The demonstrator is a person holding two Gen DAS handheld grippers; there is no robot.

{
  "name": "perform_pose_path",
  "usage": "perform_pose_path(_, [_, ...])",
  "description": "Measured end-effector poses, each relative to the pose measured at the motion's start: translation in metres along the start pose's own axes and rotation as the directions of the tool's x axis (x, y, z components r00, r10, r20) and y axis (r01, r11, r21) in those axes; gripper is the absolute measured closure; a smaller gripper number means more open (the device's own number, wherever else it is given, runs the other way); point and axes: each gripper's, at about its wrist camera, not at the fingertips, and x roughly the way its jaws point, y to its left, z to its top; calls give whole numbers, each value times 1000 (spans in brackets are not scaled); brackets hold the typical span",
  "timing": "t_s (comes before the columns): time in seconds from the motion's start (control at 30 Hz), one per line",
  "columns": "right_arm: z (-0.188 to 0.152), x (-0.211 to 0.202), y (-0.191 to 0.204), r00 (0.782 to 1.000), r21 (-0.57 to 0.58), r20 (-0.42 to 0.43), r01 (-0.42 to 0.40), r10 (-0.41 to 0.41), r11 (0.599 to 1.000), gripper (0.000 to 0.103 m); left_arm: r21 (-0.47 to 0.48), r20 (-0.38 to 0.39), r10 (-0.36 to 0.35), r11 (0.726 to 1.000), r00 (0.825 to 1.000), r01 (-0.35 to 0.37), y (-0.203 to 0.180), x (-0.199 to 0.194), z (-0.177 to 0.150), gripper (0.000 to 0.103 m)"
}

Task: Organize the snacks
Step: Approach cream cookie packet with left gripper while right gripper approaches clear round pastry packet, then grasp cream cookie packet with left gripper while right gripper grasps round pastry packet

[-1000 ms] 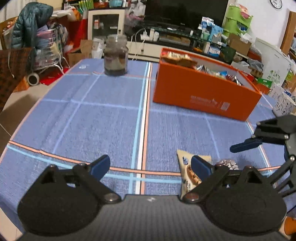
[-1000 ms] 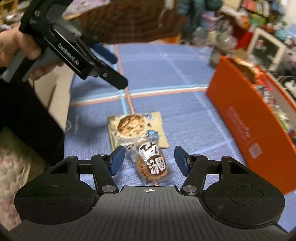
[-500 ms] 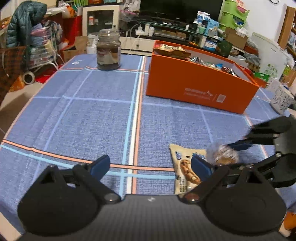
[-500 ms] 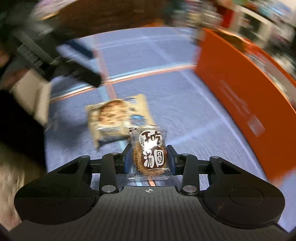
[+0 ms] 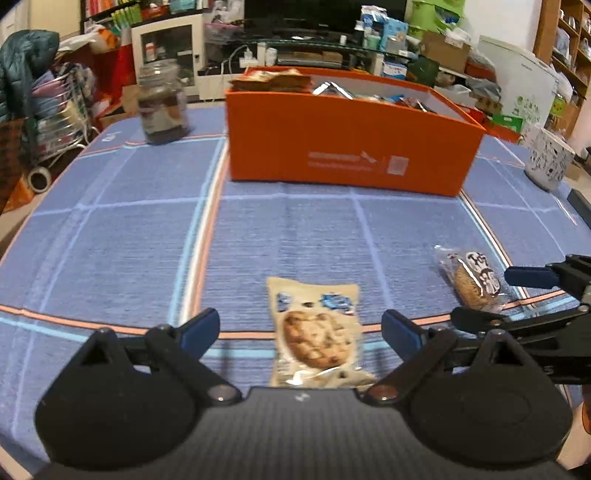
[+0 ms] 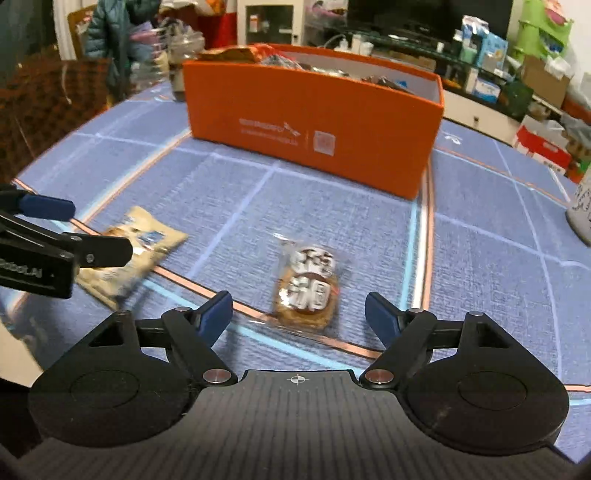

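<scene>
Cluttered room (image 5: 369, 33), white cabinet (image 5: 166, 55) behind.

Counted near orange box (image 5: 351, 147): two wrapped cookies in front — cookie packet (image 5: 316, 332), round biscuit packet (image 6: 306, 288); one glass jar (image 5: 162, 107) left; one patterned cup (image 5: 548, 158) right.

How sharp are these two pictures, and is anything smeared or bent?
Left wrist view: the jar and orange box are softly smeared; the cookie packet is a little soft. Right wrist view: the same packet streaks with motion blur, and the round snack is soft. Both views bend the tablecloth stripes, fisheye style.
</scene>
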Motion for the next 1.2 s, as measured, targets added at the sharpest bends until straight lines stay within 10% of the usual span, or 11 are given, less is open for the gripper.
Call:
perform_pose_path(0.97, [2, 18, -8, 999, 74, -50, -16, 19, 997, 46, -17, -70, 50, 999, 996, -51, -20, 24, -7, 9])
perform_pose_path(1.03, [3, 16, -7, 998, 74, -50, -21, 25, 997, 63, -30, -62, 35, 999, 997, -37, -21, 23, -7, 18])
perform_pose_path(1.1, [4, 15, -8, 998, 82, -60, -27, 32, 996, 65, -5, -47, 36, 999, 998, -37, -26, 18, -6, 54])
perform_pose_path(1.2, [5, 12, -10, 997, 101, -56, -54, 60, 993, 67, -34, -53, 4, 999, 999, -6, -22, 16, -3, 54])
